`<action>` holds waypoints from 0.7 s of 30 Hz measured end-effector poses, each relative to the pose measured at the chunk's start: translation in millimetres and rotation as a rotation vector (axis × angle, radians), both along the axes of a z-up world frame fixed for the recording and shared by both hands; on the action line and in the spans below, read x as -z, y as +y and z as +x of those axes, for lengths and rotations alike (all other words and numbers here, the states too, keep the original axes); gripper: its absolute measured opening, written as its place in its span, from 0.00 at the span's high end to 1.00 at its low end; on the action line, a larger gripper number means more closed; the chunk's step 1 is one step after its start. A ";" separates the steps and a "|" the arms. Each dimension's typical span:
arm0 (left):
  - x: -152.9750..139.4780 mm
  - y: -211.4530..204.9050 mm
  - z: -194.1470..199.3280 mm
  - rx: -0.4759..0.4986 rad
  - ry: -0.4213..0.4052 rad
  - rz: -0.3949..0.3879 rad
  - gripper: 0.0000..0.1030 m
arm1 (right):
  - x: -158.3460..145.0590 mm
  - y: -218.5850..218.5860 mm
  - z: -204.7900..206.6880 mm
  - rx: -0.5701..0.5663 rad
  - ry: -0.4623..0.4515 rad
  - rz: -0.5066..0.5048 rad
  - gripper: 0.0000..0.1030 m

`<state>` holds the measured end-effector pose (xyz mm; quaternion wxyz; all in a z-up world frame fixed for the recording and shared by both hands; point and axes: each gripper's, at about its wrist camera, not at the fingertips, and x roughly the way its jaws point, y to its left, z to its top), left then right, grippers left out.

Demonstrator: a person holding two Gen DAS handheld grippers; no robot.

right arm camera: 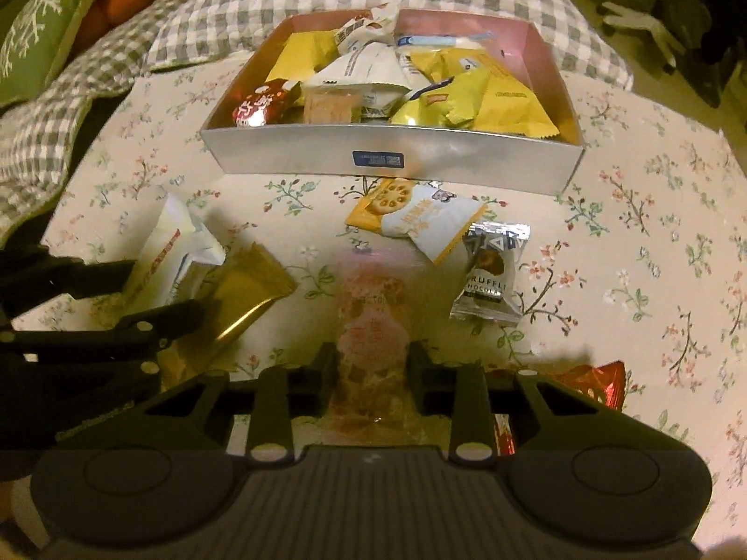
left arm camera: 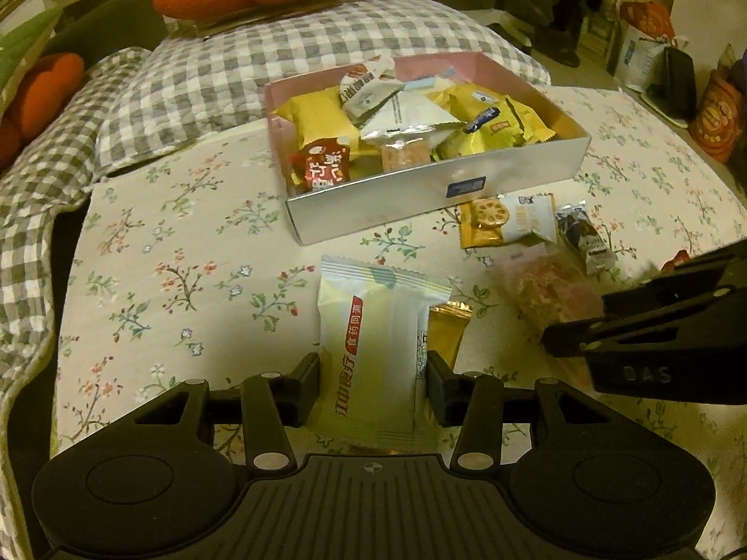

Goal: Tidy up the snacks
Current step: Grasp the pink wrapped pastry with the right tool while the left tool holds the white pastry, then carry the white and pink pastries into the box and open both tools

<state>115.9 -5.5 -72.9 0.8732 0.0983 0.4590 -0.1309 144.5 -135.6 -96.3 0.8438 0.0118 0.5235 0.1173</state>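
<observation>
Two grippers | left gripper (left arm camera: 373,373): jaws closed on pale green packet (left arm camera: 373,340) | right gripper (right arm camera: 372,368): jaws clamp pink nougat packet (right arm camera: 371,326) | silver box (right arm camera: 392,158) near bed's far edge

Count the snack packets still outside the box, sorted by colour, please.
white-green packet: 1
gold packet: 1
pink see-through packet: 1
orange-white packet: 1
silver packet: 1
red packet, partly hidden: 1
Total: 6

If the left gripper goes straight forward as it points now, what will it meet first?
Probably the silver box. The left gripper holds a pale green snack packet, and only floral cloth lies between; depth is uncertain.
</observation>
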 end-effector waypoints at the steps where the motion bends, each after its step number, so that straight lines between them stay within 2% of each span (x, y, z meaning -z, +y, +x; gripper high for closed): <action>1: -0.4 0.2 -0.4 -0.004 -0.001 -0.003 0.57 | -0.8 -3.2 -0.8 0.010 0.003 0.019 0.72; 7: -2.5 -0.4 -1.0 -0.009 -0.001 -0.012 0.57 | -10.5 -13.8 -3.8 0.045 0.005 0.117 0.72; 21: -9.3 9.9 5.8 -0.050 0.012 -0.061 0.57 | -23.5 -20.2 -4.0 0.012 -0.011 0.160 0.72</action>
